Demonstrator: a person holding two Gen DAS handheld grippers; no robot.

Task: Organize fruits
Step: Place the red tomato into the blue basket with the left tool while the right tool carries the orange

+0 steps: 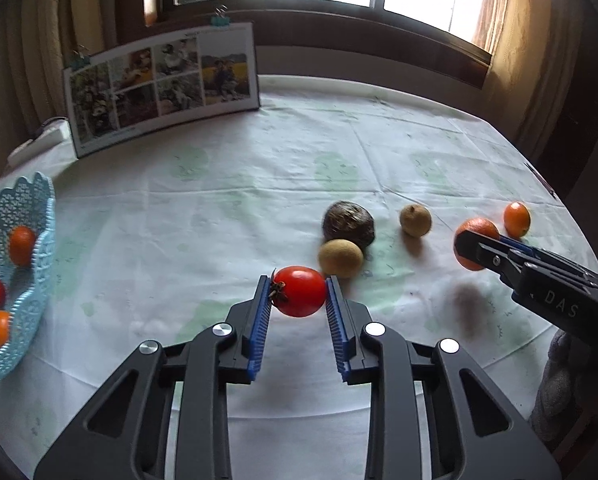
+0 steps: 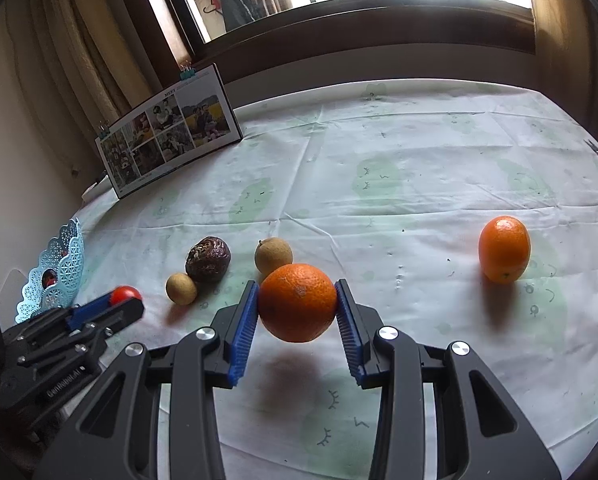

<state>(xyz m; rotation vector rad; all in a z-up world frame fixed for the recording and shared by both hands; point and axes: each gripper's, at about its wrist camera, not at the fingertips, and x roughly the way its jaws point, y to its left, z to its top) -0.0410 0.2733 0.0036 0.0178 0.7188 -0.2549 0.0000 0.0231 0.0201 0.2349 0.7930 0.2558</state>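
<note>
Left gripper (image 1: 297,300) clamped on tomato (image 1: 300,291), right gripper (image 2: 297,307) clamping orange (image 2: 297,302), kiwi (image 1: 340,258) just behind tomato

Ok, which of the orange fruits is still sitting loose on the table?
The small oval one at the far right, resting on the cloth. The bigger round orange is clamped in the right gripper, off the table; the others are in the blue basket.

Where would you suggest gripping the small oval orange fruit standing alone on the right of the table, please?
The small oval orange fruit stands upright on the tablecloth with open space all round. I would come from above and close across its narrow middle, where the sides are closest together; gripping the rounded ends would likely let it slip.
</note>
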